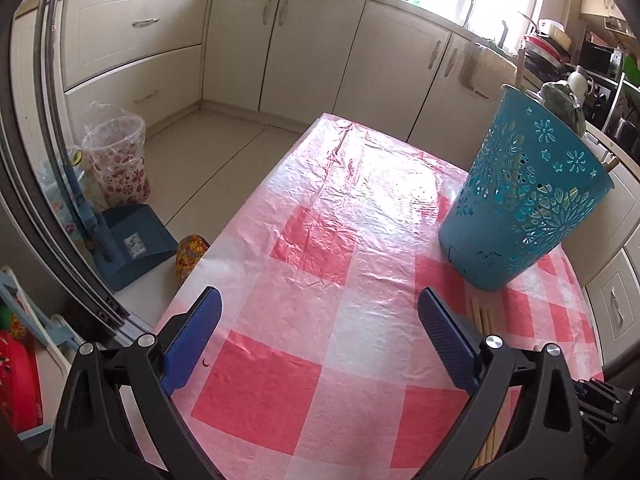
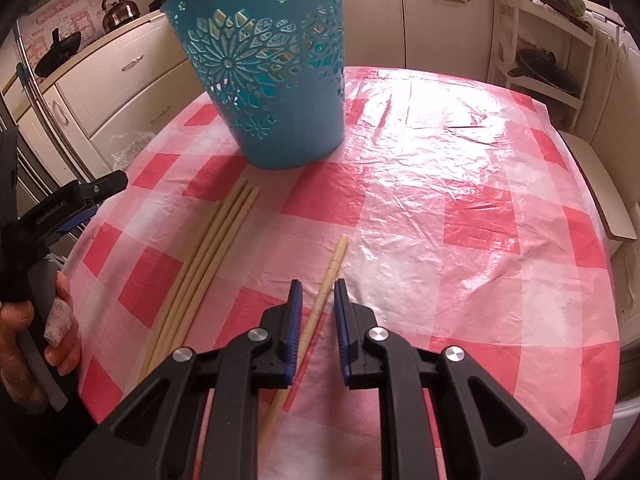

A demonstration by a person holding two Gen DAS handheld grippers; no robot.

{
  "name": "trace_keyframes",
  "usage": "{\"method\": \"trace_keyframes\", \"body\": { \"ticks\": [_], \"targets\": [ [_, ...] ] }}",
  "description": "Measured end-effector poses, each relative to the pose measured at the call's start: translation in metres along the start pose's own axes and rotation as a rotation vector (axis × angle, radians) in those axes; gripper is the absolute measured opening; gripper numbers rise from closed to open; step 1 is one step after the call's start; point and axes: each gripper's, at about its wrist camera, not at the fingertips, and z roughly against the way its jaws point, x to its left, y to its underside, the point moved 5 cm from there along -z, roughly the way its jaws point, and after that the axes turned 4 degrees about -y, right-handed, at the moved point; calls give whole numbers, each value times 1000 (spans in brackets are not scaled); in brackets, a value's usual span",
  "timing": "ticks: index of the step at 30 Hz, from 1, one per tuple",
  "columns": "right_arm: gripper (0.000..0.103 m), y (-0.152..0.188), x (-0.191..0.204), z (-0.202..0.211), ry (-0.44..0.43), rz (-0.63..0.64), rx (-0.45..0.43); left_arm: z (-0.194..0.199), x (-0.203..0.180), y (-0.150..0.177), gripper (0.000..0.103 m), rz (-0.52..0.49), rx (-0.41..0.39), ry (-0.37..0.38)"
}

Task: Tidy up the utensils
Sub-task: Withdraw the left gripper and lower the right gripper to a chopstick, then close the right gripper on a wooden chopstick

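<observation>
Ribbed blue pads of the right gripper (image 2: pixel 316 282) straddle a single pale chopstick (image 2: pixel 334 262) at a narrow gap, not gripping. Four more chopsticks (image 2: pixel 216 240) lie bundled beside the perforated teal plastic basket (image 2: pixel 272 76) on crinkled checked tablecloth (image 2: pixel 460 208). Left gripper (image 1: pixel 320 294) is spread wide, holding nothing.

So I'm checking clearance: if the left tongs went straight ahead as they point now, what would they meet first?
Probably nothing on the table: the left tongs face bare checked tablecloth. The teal basket stands to their right, likely outside that line, though depth is unclear.
</observation>
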Motion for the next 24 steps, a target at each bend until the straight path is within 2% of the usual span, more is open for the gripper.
{"method": "trace_keyframes", "body": {
  "ticks": [3, 4, 7, 12, 15, 21, 24],
  "targets": [
    [12, -3, 10, -5, 65, 58, 24, 0, -1, 0, 95, -4, 1, 3],
    [8, -3, 13, -6, 68, 83, 32, -1, -2, 0, 95, -5, 2, 3],
    [7, -2, 22, -7, 33, 141, 56, -2, -3, 0, 95, -8, 6, -4],
    [7, -4, 16, -9, 28, 89, 74, -2, -5, 0, 95, -15, 4, -8],
    [7, -3, 22, -9, 71, 121, 79, -1, -5, 0, 95, -14, 4, -2],
    [6, -2, 26, -9, 70, 106, 93, -2, -4, 1, 95, -9, 10, 3],
    [6, -2, 30, -9, 106, 149, 100, -3, -6, 2, 95, -16, 12, 4]
  ]
}}
